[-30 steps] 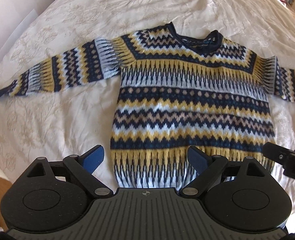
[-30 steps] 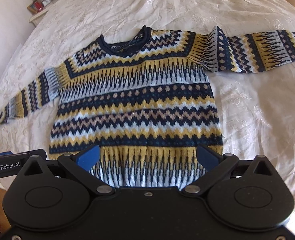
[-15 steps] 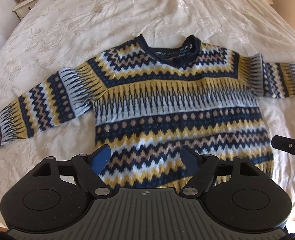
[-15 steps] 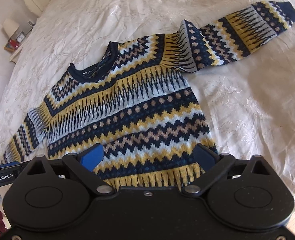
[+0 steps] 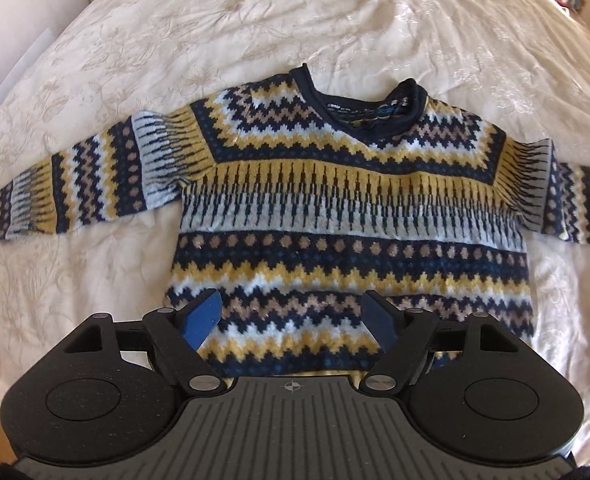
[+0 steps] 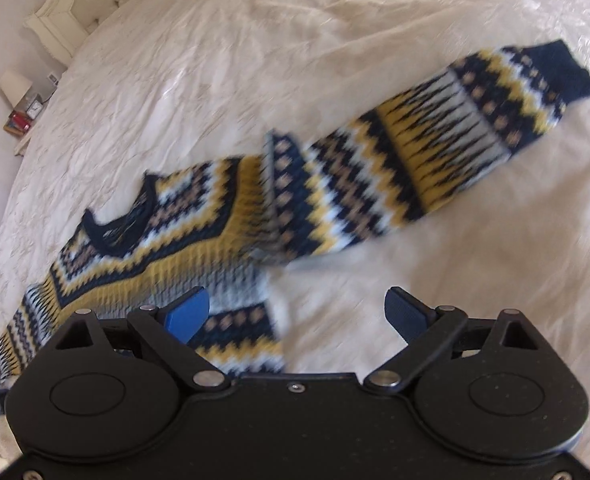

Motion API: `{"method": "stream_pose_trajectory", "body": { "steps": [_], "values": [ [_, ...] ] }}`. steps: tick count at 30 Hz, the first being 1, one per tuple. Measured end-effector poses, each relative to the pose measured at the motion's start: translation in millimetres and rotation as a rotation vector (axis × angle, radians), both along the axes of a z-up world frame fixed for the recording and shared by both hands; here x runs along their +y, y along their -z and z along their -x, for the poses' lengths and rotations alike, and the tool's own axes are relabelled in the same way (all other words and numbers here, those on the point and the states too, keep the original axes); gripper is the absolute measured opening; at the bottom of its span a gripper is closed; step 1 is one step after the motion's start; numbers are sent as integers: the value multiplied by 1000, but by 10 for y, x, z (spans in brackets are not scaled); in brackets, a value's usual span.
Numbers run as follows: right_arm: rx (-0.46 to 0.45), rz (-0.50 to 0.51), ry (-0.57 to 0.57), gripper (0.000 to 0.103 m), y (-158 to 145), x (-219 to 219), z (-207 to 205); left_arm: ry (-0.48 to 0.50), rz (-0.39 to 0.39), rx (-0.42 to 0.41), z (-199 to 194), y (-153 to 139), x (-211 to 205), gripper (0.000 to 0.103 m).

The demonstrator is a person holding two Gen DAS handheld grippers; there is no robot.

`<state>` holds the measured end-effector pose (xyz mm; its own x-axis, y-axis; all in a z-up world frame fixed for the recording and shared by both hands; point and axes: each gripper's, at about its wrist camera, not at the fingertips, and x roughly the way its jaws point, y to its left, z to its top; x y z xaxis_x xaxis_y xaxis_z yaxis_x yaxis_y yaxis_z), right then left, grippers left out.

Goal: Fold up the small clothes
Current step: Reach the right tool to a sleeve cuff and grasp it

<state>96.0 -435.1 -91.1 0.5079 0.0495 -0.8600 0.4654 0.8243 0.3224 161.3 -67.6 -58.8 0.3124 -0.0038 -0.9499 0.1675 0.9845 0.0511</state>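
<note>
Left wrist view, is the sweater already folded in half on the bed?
No, the sweater lies flat and fully spread on the bedspread, both sleeves stretched out to the sides.

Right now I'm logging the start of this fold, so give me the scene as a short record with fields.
garment: patterned sweater, flat, front up, unfolded
surface: cream bedspread
sleeves: both spread outward; right sleeve reaches toward the bed's edge
left hand-held gripper: open, above the sweater's lower body
right hand-held gripper: open, near the right underarm, view blurred
held: nothing
</note>
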Motion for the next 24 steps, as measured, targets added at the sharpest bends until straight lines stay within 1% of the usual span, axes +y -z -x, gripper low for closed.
{"method": "stream_pose_trajectory", "body": {
  "steps": [2, 6, 9, 11, 15, 18, 20, 21, 22, 23, 24],
  "values": [
    [-9, 11, 18, 93, 23, -294, -44, -24, -10, 3, 41, 13, -103, 76],
    [2, 44, 65, 92, 74, -849, -96, -63, -20, 0, 106, 25, -314, 76],
    [23, 57, 128, 92, 147, -1239, -80, -78, -24, -3, 131, 27, -463, 76],
    [36, 45, 181, 91, 216, -1463, -45, -79, -28, -6, 142, 22, -550, 76],
    [32, 18, 243, 88, 340, -1748, -12, -73, -37, -17, 155, -2, -677, 76],
    [7, 6, 268, 87, 404, -1811, -43, -74, -42, -18, 144, -2, -695, 76],
    [-3, 18, 274, 85, 425, -1812, -89, -75, -46, -17, 131, 5, -681, 76],
    [-3, 30, 275, 81, 433, -1808, -125, -74, -47, -17, 122, 9, -667, 76],
    [0, 46, 276, 74, 434, -1802, -156, -74, -48, -16, 114, 11, -647, 76],
    [5, 68, 274, 69, 427, -1788, -186, -73, -49, -16, 106, 16, -625, 76],
    [9, 90, 271, 58, 416, -1773, -214, -72, -49, -16, 98, 22, -599, 76]
  ]
}}
